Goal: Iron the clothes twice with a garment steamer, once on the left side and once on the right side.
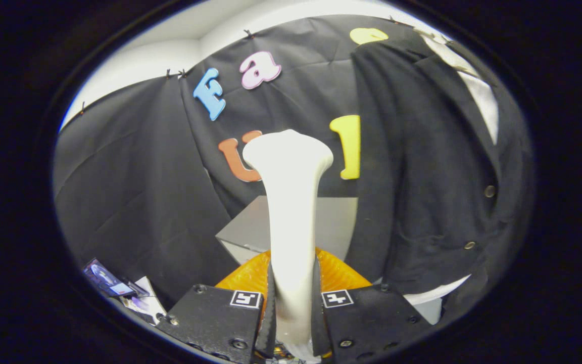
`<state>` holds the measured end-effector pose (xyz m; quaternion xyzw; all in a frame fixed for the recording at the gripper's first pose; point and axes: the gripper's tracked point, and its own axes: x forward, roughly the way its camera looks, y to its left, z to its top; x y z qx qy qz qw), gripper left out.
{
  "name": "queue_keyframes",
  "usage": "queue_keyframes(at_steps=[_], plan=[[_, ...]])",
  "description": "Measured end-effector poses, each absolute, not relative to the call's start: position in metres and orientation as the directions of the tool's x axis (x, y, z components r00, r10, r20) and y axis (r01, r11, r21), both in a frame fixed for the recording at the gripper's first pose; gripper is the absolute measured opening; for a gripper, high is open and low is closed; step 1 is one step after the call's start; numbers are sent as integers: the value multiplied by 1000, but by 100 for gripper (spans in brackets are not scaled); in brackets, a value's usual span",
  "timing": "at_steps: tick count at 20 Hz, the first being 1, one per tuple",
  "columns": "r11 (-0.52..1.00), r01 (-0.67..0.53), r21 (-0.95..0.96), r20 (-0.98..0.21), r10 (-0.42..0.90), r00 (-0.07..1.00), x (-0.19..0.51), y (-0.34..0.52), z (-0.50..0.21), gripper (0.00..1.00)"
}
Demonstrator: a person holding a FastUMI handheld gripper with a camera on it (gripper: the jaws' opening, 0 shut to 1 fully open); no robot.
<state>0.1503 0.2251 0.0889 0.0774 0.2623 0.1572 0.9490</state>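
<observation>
One white garment steamer [291, 202] stands upright, its handle pinched between the two fingers of the claw [291, 308], its flared head pointing up. To the steamer's right hangs one dark suit jacket [422, 192] with two buttons showing, apart from the head. Neither pass looks started, so both seem left. Behind the steamer sits one grey box [250, 227]; an orange base [336, 273] lies at its foot.

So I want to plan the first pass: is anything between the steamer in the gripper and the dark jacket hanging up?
Nothing visible. The gripper is shut on the white steamer, whose head rises ahead of the fingers. The black jacket hangs just beside the head, with only open space between them. The grey box sits lower, behind the steamer, off that path.
</observation>
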Motion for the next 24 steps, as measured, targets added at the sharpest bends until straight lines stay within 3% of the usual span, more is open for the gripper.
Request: queue_keyframes(at_steps=[11, 24], plan=[[987, -98, 130, -302, 134, 944, 70, 63, 129, 31], [998, 59, -26, 94, -56, 994, 103, 28, 216, 30]])
